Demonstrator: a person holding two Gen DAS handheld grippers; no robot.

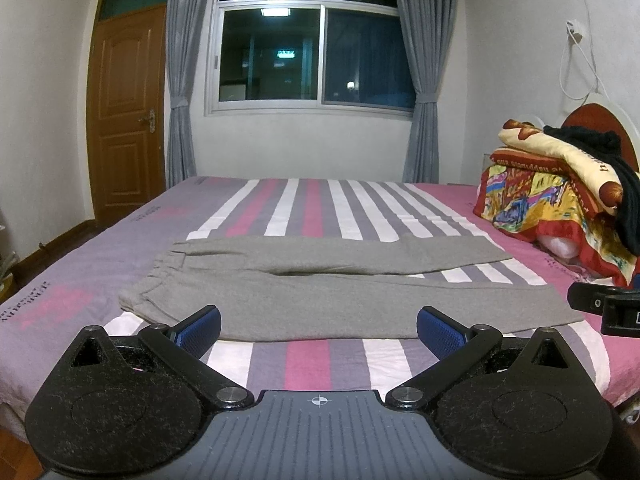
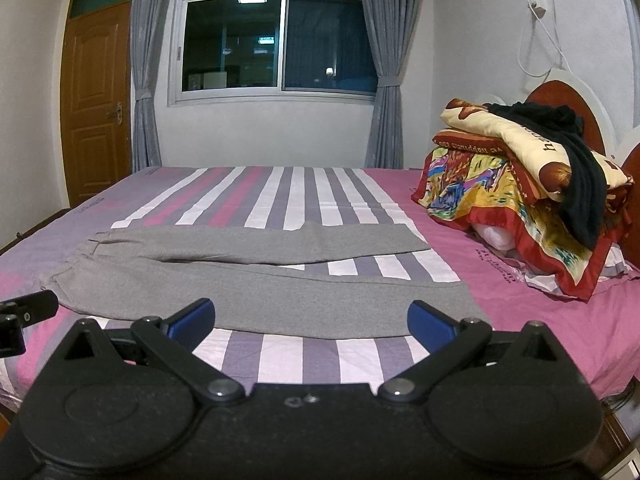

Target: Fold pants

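Note:
Grey pants point(image 1: 320, 292) lie flat on the striped bed, waistband at the left, both legs spread out to the right with a gap between them; they also show in the right wrist view point(image 2: 280, 292). My left gripper point(image 1: 319, 330) is open and empty, held above the bed's near edge just in front of the near leg. My right gripper point(image 2: 311, 326) is open and empty, in front of the near leg toward its cuff end. The right gripper's tip shows at the right of the left wrist view point(image 1: 608, 306).
The bed point(image 1: 308, 360) has a pink, purple and white striped sheet. A pile of folded colourful blankets with a black garment on top point(image 2: 528, 200) sits at the right by the headboard. A window with grey curtains and a wooden door point(image 1: 124, 112) are behind.

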